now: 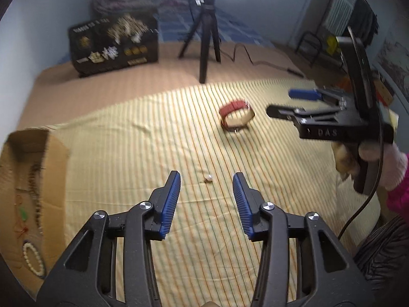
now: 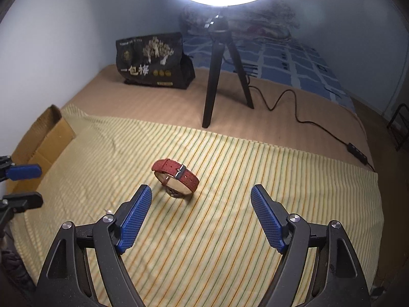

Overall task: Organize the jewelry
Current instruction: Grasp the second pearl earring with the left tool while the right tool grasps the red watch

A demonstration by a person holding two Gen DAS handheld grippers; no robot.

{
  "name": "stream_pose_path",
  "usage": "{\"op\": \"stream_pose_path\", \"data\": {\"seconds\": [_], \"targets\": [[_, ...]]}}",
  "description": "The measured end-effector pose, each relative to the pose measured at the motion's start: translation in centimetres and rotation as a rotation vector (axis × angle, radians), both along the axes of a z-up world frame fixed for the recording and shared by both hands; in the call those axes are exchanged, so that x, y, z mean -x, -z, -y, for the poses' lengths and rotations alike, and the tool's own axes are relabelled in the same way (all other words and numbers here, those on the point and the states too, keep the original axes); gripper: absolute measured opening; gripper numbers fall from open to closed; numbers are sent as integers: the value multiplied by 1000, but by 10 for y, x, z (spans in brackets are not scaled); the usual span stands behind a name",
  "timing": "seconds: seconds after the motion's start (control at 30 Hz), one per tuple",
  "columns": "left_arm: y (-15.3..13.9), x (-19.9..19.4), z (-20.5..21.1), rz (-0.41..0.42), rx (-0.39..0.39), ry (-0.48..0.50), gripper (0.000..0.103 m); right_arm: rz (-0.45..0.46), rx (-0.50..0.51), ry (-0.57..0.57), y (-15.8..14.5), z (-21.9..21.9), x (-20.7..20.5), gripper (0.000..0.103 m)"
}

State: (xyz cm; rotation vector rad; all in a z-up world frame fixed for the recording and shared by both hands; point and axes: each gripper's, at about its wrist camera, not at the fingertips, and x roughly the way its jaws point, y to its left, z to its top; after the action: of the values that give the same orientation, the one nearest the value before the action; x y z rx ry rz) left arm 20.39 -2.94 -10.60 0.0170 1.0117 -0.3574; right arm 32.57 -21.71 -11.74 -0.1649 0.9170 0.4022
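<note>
**Most jewelry boxed; a watch and one small piece left on the bed**

Left wrist view: the cardboard box (image 1: pixel 33 179) sits at the left edge of the striped cloth (image 1: pixel 179 243) spread over the bed. Inside it lie a white bead bracelet (image 1: pixel 32 258), a dark bead string (image 1: pixel 35 194) and a red cord with a green pendant (image 1: pixel 23 215), so a good part of the sorting looks done. Two pieces are still out on the cloth. A small pale item (image 1: pixel 209 178), too small to identify, perhaps an earring or a ring, lies just ahead of the left gripper (image 1: pixel 206 179), in line with the gap between its tips. The jaws stand partly spread with nothing between the pads. Farther off, the red-strapped watch (image 1: pixel 236 115) rests on the cloth, and the right gripper (image 1: pixel 281 102), held in a gloved hand (image 1: pixel 378 158), hangs near it.

Right wrist view: the right gripper (image 2: pixel 200 195) has its jaws spread wide and empty, aimed at the watch (image 2: pixel 175 177), which lies just beyond the tips with its strap buckled into a loop. The small pale item (image 2: pixel 107 211) shows beside the left pad. The left gripper (image 2: pixel 28 184) enters at the left edge, in front of the box (image 2: pixel 46 140).

My judgement: each hand is lining up on one remaining piece; both grasps and both transfers to the box are not yet done.
</note>
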Motion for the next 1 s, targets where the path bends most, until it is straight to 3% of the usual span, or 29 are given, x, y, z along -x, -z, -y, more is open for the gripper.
{"op": "stream_pose_path", "data": {"seconds": [0.07, 0.37, 0.47, 0.7, 0.77, 0.87, 0.97, 1.0], "targets": [[14, -6, 6, -35, 6, 16, 35, -8, 18, -19, 10, -3, -7, 80], [62, -31, 24, -86, -50, 55, 26, -22, 48, -82, 38, -15, -25, 79], [70, -37, 25, -99, -52, 55, 19, -27, 51, -93, 44, -17, -29, 73], [77, -40, 29, -92, -64, 75, 16, -31, 55, -104, 54, -21, -35, 70], [78, -42, 29, -95, -59, 75, 10, -35, 56, -105, 57, -23, -36, 67], [79, -42, 29, -93, -59, 74, 9, -45, 50, -110, 59, -26, -39, 58], [79, -42, 30, -87, -61, 76, 9, -59, 41, -118, 63, -28, -42, 42], [78, -42, 30, -86, -59, 74, 9, -68, 24, -125, 63, -29, -42, 32]]}}
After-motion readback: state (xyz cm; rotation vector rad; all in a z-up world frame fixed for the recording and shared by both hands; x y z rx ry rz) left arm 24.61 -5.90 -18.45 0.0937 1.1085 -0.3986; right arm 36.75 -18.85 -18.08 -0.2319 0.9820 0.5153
